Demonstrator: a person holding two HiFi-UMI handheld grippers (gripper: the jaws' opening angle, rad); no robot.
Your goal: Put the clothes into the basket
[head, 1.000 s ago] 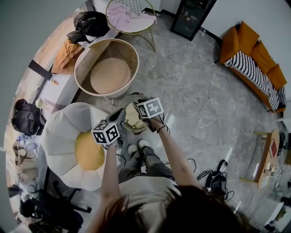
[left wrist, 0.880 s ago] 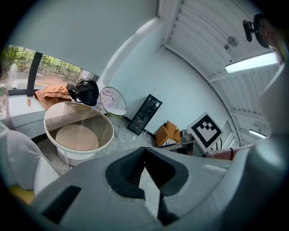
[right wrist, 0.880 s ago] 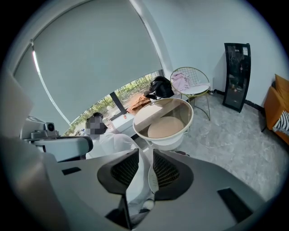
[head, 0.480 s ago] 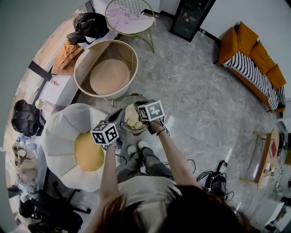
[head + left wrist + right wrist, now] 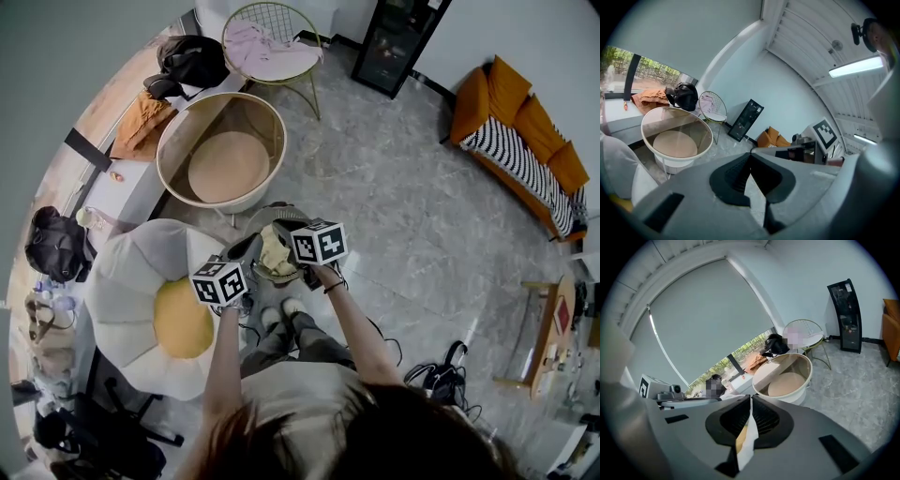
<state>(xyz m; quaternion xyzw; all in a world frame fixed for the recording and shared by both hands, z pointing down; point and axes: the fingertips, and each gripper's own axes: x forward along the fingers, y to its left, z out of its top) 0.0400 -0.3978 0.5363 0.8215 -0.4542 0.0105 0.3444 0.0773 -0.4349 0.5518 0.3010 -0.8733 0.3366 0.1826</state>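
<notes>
The pale cream-and-yellow cloth (image 5: 275, 251) sits between the two grippers, over the mouth of a small round grey wire basket (image 5: 277, 205) standing on the floor in front of the person's shoes. Whether its lower end rests inside the basket cannot be told. In the right gripper view a thin fold of this cloth is between the pads of the right gripper (image 5: 750, 397). The jaws are closing on it and are almost together, pinching the fabric at the tips. The left gripper (image 5: 750, 155) is held just beside the basket, on its other side. Its jaws are pressed together at the tips with nothing between them.

Beyond the basket stands a large round cream tub-shaped table with a tan bottom (image 5: 228, 164). To the person's left lies a white petal-shaped floor cushion with a yellow centre (image 5: 183, 314). Farther off, a gold wire chair (image 5: 246, 19) carries a pink garment (image 5: 267, 47). An orange garment (image 5: 141, 122) and a black bag (image 5: 192, 56) lie on the window counter. An orange sofa (image 5: 520, 103) stands well apart across the grey marbled floor (image 5: 403, 206).
</notes>
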